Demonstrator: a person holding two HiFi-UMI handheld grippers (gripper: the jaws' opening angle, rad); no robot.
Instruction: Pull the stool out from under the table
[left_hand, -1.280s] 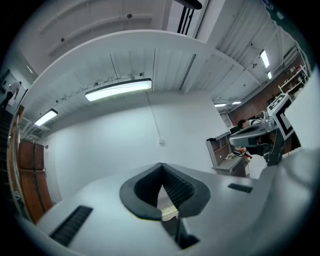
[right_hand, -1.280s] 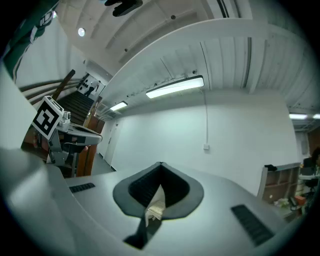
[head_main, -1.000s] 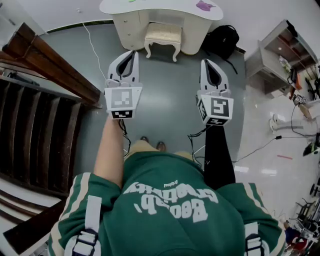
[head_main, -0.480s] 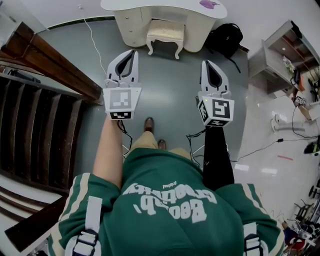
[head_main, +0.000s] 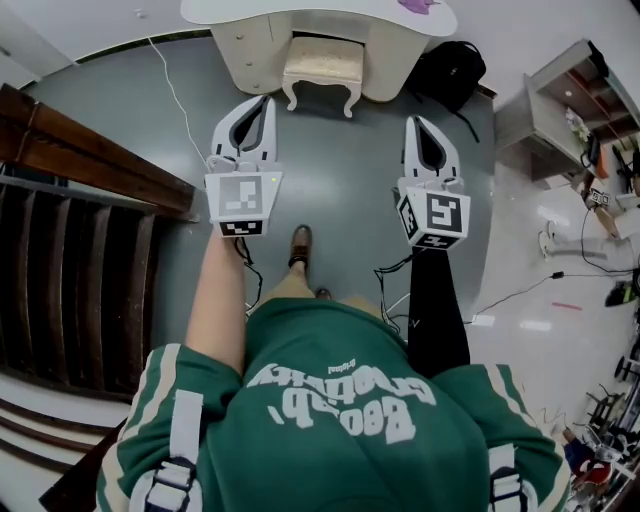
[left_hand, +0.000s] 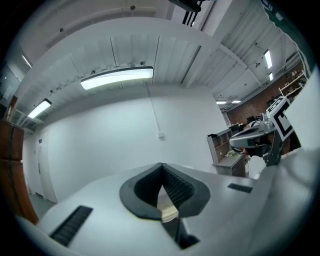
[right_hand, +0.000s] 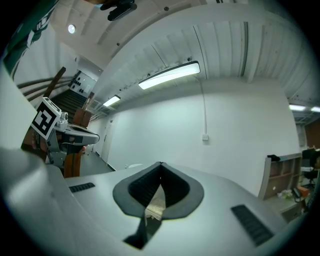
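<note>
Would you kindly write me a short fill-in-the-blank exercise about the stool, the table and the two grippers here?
1. The cushioned stool stands tucked ____ the white table.
2. The jaws of the left gripper and the right gripper are both ____, with nothing between them.
3. In the head view, the black backpack lies on the floor at the table's ____ side.

Missing words: under; shut; right

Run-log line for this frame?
phase: pre-grasp | left gripper: shut, empty | right gripper: shut, empty | stool: tucked under table, untouched
</note>
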